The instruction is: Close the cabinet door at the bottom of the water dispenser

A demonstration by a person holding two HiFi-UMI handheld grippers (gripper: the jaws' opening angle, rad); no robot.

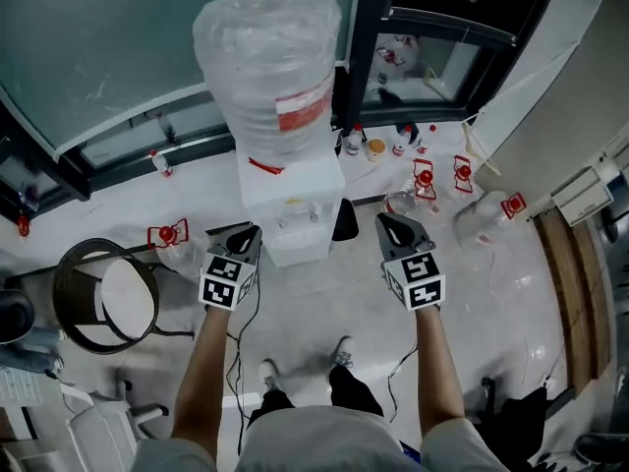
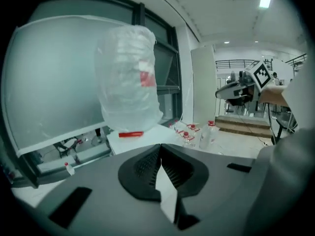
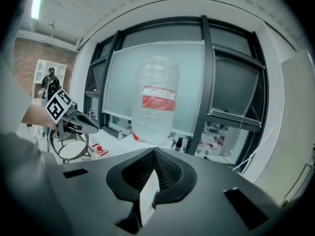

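Looking down on the water dispenser (image 1: 292,205) w/ its big wrapped bottle (image 1: 267,57) on top, standing on the floor (image 1: 324,298) just ahead of the feet (image 1: 342,352); can't see the cabinet door at all from up here, hidden low under the white body, so no telling if open or shut, or how far along the job is. Holding the left tongs (image 1: 244,236) up by the dispenser's left side, shut tight w/ nothing in them; same w/ the right tongs (image 1: 393,226) on the other side, shut & empty, touching nothing. Could go wrong in a few ways: reaching down blind & bumping the tall bottle, prob. top-heavy, so maybe a wobble; pushing the door too hard & rocking the whole thing; sliding shut tips off the door's smooth face & leaving it half open; knocking over the small bottles (image 1: 423,178) on the floor to the right; snagging the cord (image 1: 239,362) hanging under the left tongs.
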